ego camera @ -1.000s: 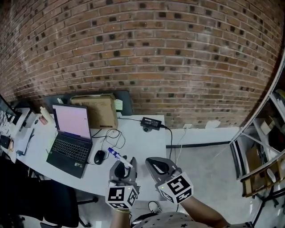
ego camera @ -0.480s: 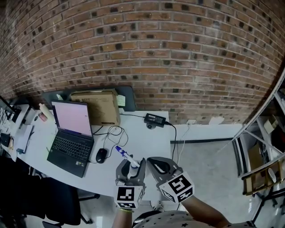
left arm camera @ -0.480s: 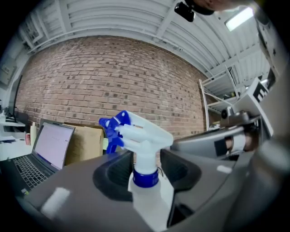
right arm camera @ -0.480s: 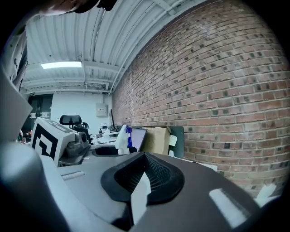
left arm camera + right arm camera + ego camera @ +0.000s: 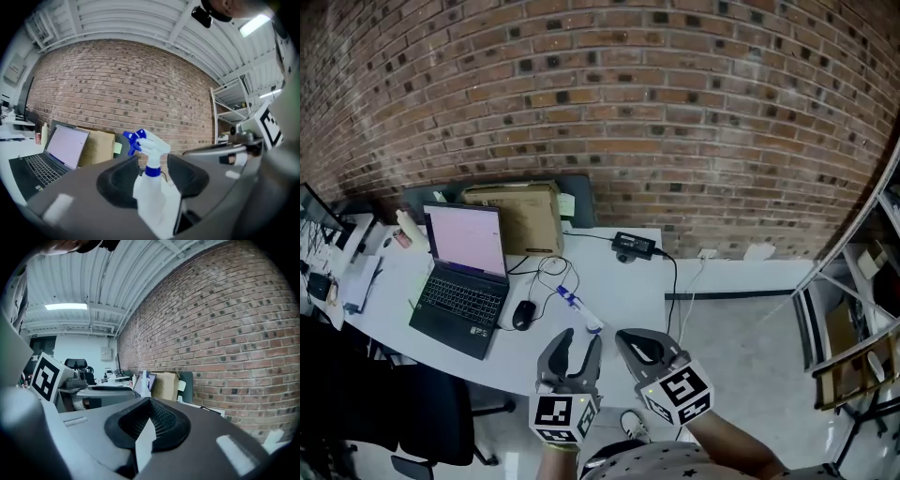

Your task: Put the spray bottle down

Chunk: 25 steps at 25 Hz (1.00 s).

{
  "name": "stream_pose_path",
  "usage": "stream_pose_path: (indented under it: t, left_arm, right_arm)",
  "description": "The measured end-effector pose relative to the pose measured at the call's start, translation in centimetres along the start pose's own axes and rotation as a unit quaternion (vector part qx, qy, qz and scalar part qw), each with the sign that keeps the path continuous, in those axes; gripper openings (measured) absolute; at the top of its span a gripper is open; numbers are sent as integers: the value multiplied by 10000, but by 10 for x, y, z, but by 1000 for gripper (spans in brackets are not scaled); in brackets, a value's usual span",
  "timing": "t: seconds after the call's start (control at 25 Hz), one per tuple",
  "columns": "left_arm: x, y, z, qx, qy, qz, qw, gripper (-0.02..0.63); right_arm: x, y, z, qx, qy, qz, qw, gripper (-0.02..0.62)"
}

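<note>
The spray bottle, white with a blue trigger head, stands upright on the white table near its front edge. My left gripper is just short of it, at the table's edge, and its jaws are opening. In the left gripper view the spray bottle shows between the two spread pads of the left gripper, with a gap beside it. My right gripper hovers to the right of the bottle, shut and with nothing in it. The right gripper view shows the right gripper with its pads together.
An open laptop and a mouse sit left of the bottle, with a cardboard box behind them. A power adapter and cables lie at the back. A brick wall rises behind; a metal shelf stands at right.
The left gripper's jaws have spread apart and the gripper has drawn back from the bottle, which now stands free on the table. The right gripper has hardly moved.
</note>
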<state>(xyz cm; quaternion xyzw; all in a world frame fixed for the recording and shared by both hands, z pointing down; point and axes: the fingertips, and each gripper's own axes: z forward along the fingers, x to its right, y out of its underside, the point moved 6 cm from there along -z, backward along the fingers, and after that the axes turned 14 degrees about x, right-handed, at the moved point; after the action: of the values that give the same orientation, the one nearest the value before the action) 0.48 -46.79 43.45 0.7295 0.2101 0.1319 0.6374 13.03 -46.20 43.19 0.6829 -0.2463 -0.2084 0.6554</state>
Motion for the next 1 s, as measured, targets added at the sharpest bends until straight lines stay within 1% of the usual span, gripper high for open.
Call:
stream_pose_path:
  t: [0.04,0.2,0.24,0.4,0.6,0.8,1.0]
  left_arm:
    - [3,-5,-8,49,-5,-32,10000,182]
    - [12,-22,-44,210,-152,45,9997,21]
    - [15,-25,-52,195,-178,70,9996,9]
    - [25,-30,-86,17,-299,-6,9996,9]
    - [32,-26,-121,-236,-399,-73,9989,8]
    - [40,-29,-138,-242,-366,-62,9990,8]
    - [46,-33,-151,-166,-362,-80,9992,8]
  right_arm:
    - [-6,-1,-5,17,8,-3,10000,-2]
    - [-30,-7,-27,162,63,4,9998,-2]
    - [-36,-8,-33,216,91,21,9997,-2]
    - [-59,-12,-57,391,242,125,9989,-2]
    - [-86,-9,-80,397,359,139,9985,-3]
    - [-99,-11,-95,412,468,101,9980,-3]
    - [-112,-14,-105,416,449,-39,9981,-3]
